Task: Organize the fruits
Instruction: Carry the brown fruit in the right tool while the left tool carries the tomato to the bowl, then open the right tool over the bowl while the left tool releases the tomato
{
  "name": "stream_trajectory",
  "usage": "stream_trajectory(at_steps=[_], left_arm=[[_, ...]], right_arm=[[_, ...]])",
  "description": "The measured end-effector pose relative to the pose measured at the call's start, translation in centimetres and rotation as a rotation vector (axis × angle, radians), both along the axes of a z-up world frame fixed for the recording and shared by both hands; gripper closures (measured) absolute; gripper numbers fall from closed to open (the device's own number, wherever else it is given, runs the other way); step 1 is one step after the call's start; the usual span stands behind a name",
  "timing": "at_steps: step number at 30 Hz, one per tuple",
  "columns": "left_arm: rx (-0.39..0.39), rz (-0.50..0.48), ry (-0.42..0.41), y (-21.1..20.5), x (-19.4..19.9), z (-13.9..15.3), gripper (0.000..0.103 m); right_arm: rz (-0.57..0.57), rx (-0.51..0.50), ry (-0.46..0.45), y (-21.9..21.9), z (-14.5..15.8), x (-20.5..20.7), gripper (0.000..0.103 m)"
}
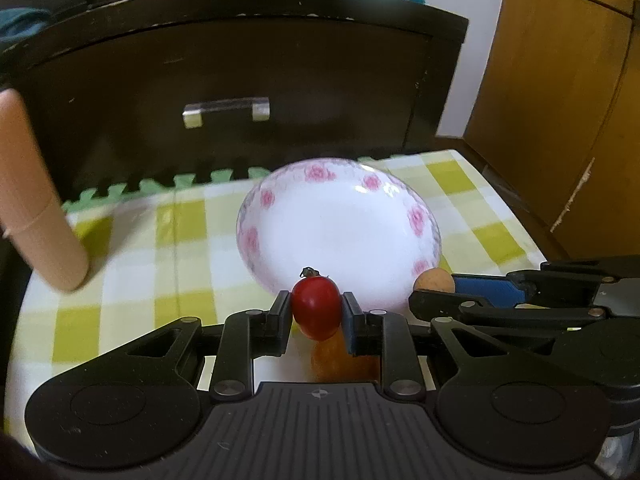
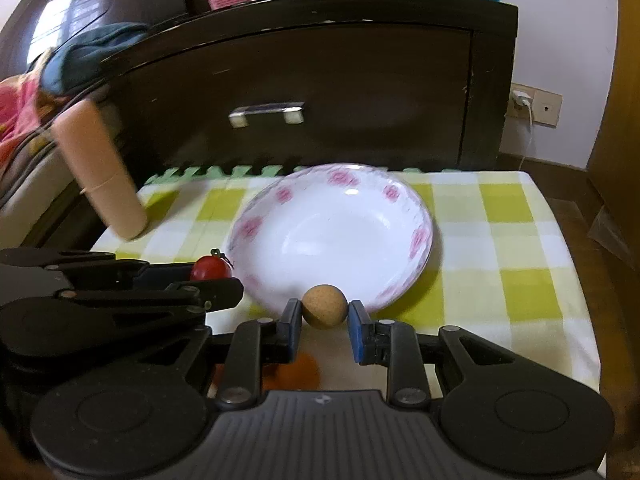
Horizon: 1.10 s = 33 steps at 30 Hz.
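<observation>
Both tongs are seen at the lower middle of their own views, each clenched on a fruit. By the left tongs a red cherry tomato with a small dried stem is gripped between the two pads, just in front of the near rim of a white plate patterned with pink flowers. By the right tongs a small round tan fruit is held, touched by the left pad, while contact with the right pad appears slight and cannot be confirmed, the picture being blurred there. The plate is set on a bench covered by a yellow-green checked cloth, roughly at the centre of each frame, and nothing lies in it. Each of the tongs is visible from the other's camera, side by side at the plate's near edge. A tan cardboard tube leans at the left of the frame. Behind the bench a dark wooden drawer front with a metal handle is seen.
</observation>
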State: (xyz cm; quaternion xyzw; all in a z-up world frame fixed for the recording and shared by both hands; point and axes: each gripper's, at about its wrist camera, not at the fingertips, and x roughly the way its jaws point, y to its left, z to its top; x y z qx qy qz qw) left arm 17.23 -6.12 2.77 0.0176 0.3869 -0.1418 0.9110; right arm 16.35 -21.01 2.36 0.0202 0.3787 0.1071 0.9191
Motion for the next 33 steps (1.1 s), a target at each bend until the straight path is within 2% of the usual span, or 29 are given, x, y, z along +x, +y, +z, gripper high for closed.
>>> stream_trajectory(at_steps=[7, 14, 20, 33], left_arm=[[0.002, 0.001, 0.014, -0.6, 4.0, -1.3, 0.071], [0.031, -0.008, 0.033, -1.1, 5.8, -2.8, 0.071], [0.033, -0.001, 0.050, -0.9, 6.1, -3.8, 0.071], [0.065, 0.013, 0.050, -1.0, 5.3, -3.4, 0.072]], right_arm=[[-0.013, -0.006, 0.013, -0.6, -1.0, 4.2, 0.078], [-0.016, -0.003, 0.030, -0.7, -2.9, 5.9, 0.078], [-0.006, -0.017, 0.032, -0.1, -3.9, 6.1, 0.078], [0.017, -0.008, 0.038, 0.1, -3.9, 5.7, 0.077]])
